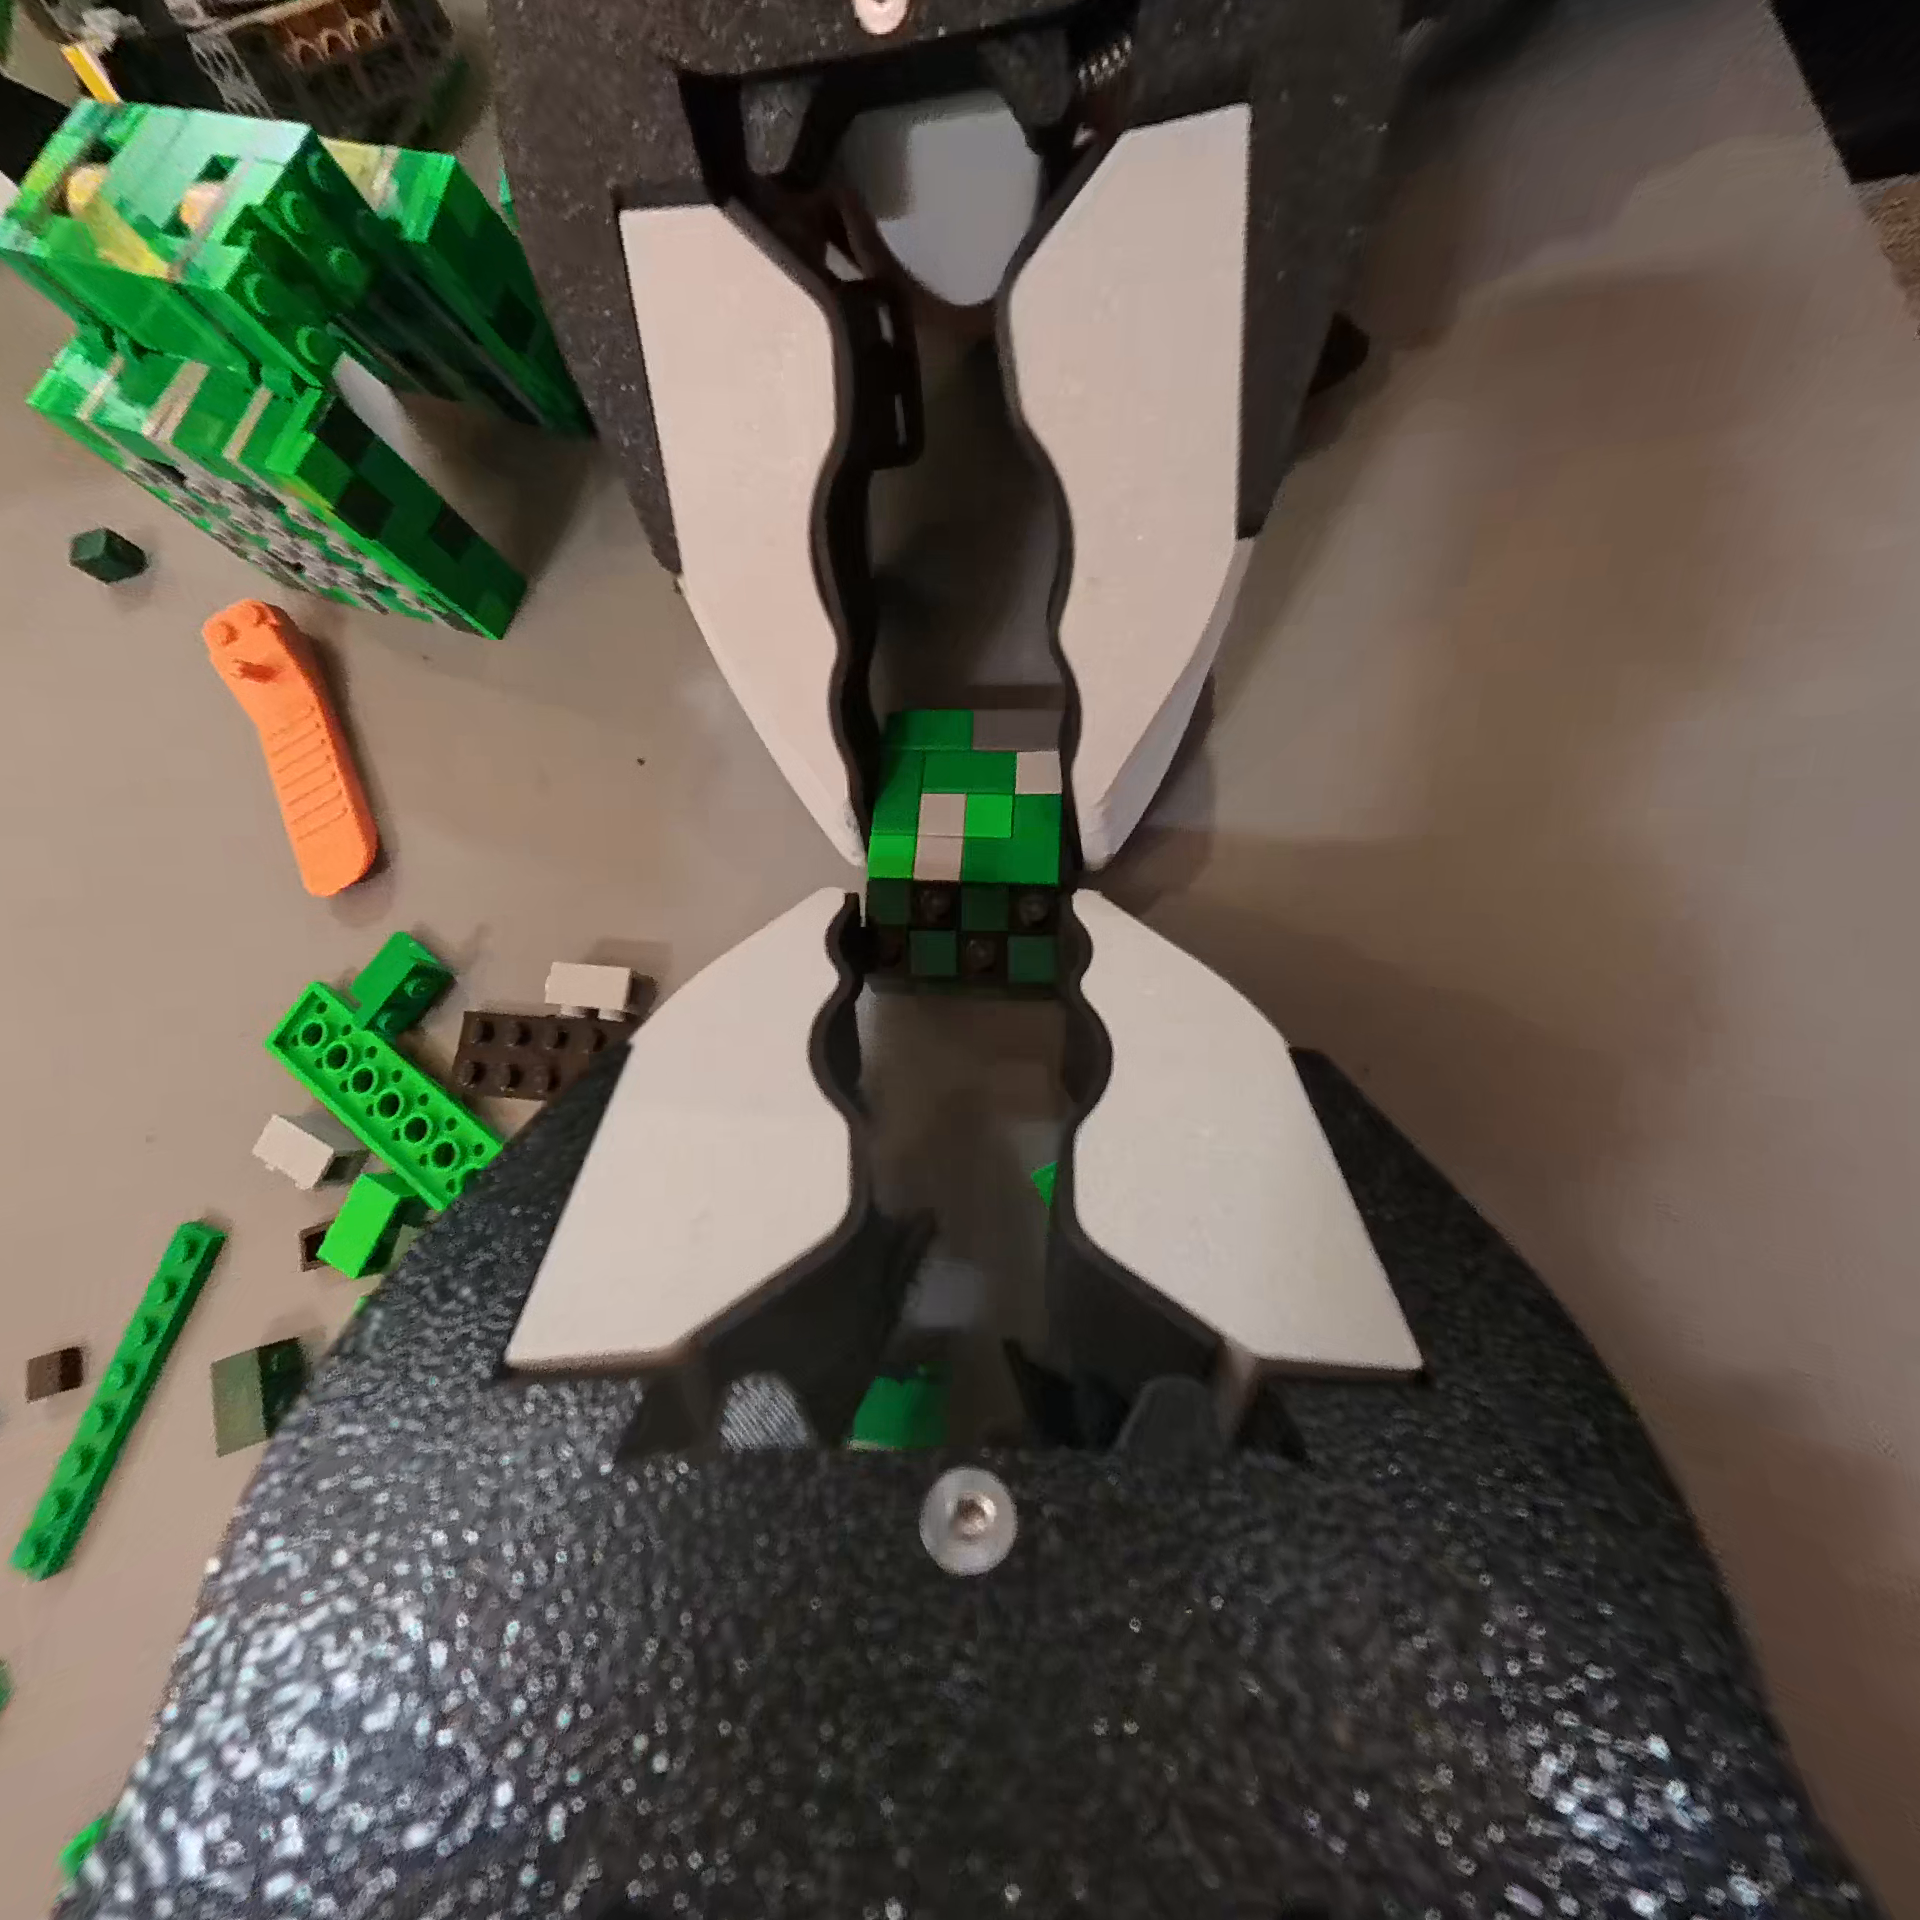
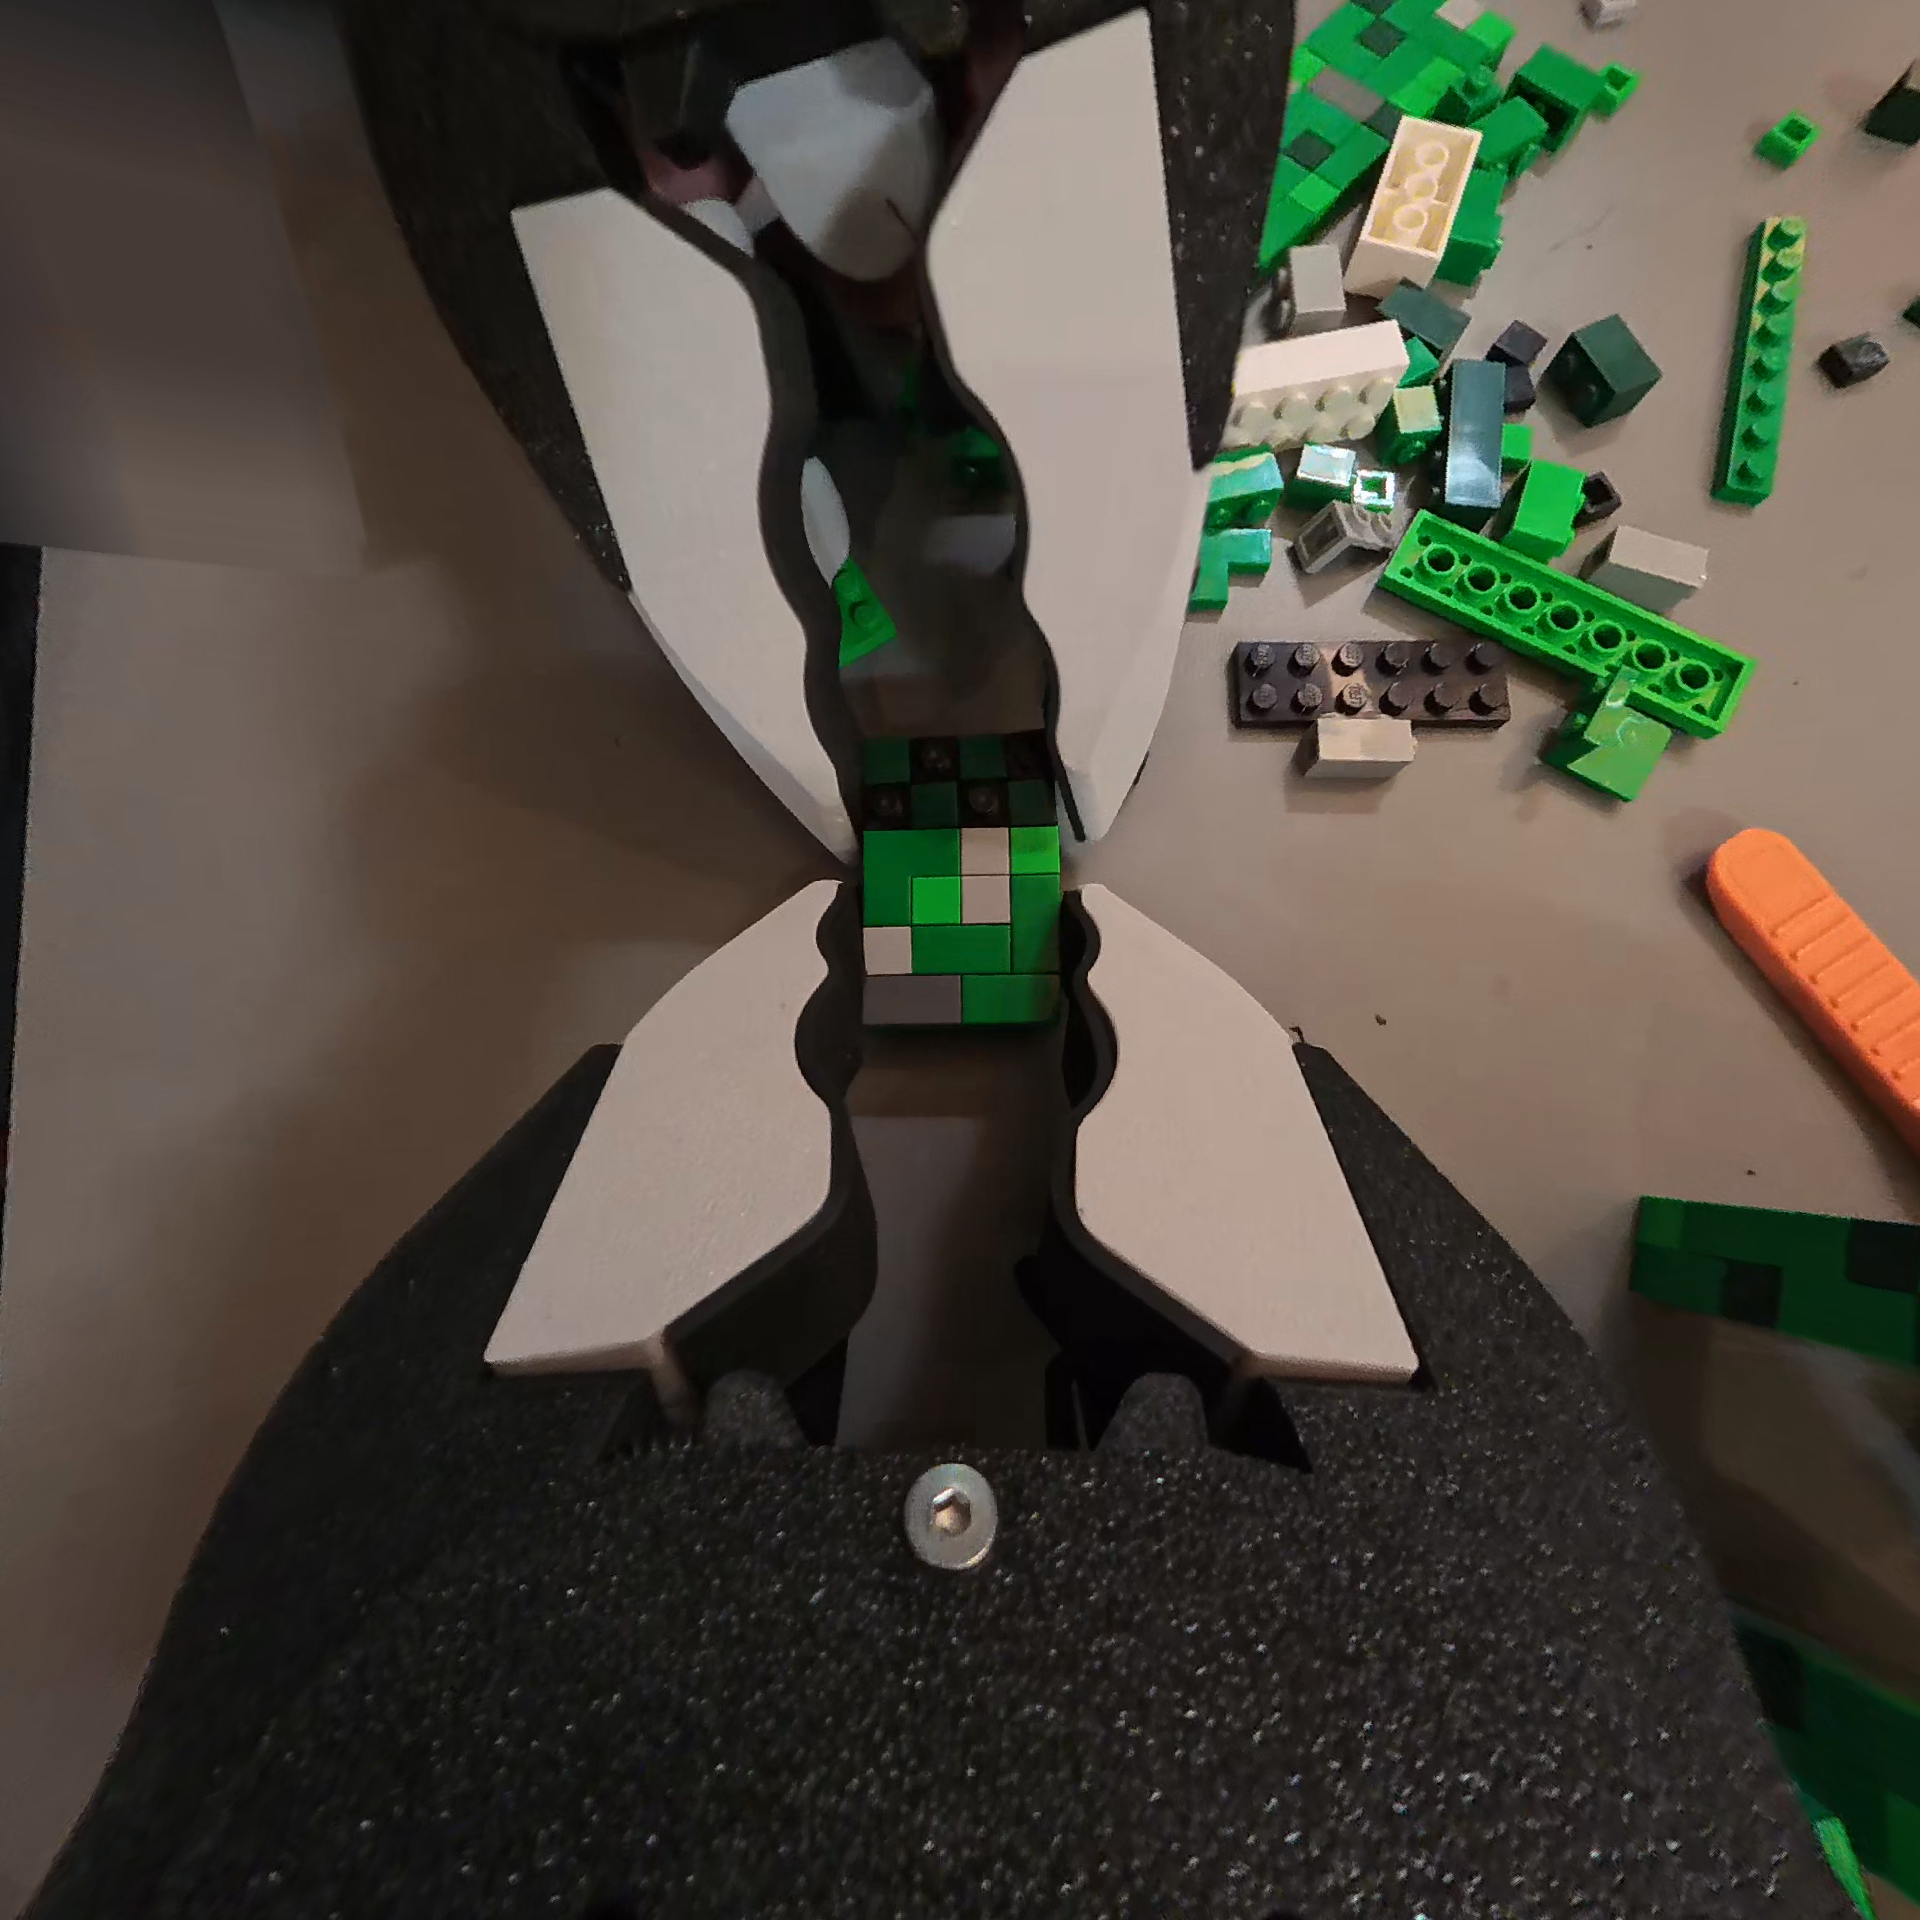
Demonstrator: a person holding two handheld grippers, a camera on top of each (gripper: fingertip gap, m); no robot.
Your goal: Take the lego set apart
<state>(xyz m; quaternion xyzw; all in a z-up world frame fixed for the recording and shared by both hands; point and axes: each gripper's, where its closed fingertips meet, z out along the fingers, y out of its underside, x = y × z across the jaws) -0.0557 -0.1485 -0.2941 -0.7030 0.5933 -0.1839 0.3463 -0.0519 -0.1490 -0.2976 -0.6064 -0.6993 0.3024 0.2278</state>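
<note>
A small lego block of green, grey and white tiles, with a dark studded end, is held above the grey table between both grippers. My left gripper comes from the bottom of the left wrist view and is shut on the studded end. My right gripper comes from the top, tip to tip with it, and is shut on the tiled part. In the right wrist view my right gripper clamps the tiled part of the block and my left gripper clamps the studded end.
A large green lego build stands at the far left. An orange brick separator lies beside it; it also shows in the right wrist view. Loose pieces lie nearby: a green holed beam, a black plate, a white brick. Left and right tips are no more than a few centimetres apart.
</note>
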